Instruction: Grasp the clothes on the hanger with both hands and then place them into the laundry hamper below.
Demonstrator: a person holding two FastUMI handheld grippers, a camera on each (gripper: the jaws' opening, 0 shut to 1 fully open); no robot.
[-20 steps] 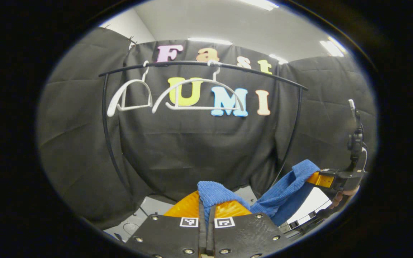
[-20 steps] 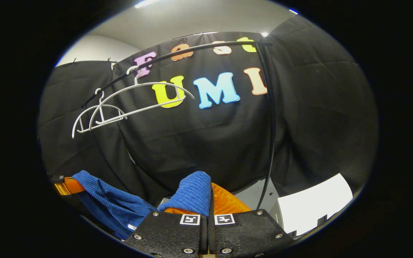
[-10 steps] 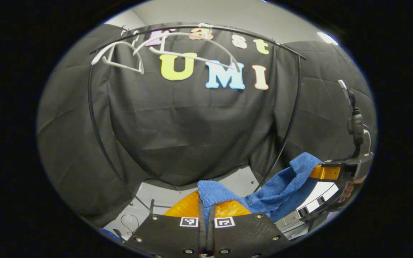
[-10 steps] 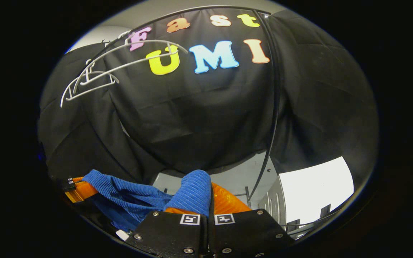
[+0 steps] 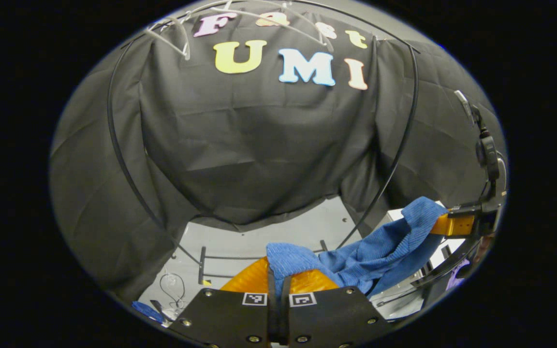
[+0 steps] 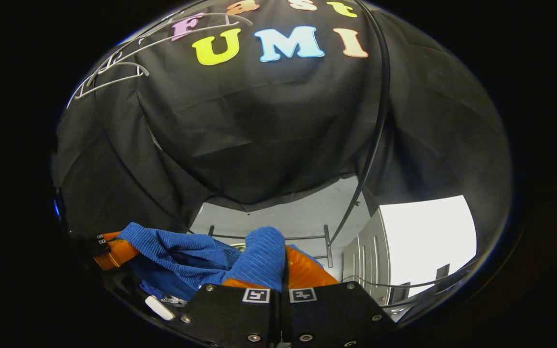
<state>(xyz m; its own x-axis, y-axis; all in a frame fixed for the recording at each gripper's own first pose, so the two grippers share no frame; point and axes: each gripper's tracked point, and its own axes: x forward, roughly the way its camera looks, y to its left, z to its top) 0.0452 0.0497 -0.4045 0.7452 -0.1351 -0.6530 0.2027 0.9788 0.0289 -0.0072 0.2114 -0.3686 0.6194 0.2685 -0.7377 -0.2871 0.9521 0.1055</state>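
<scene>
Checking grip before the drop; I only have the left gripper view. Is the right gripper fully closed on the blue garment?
Observer: Yes. The right gripper view shows the right gripper shut, a fold of the blue garment pinched between its fingers.
Operator: Hamper?
Observer: A white slatted container, likely the hamper, stands low to that gripper's right.
Operator: Slack?
Observer: The garment sags toward the left gripper; a small white tag shows near its lower edge.

Dim, sharp centre; fisheye bends the edges.
</scene>
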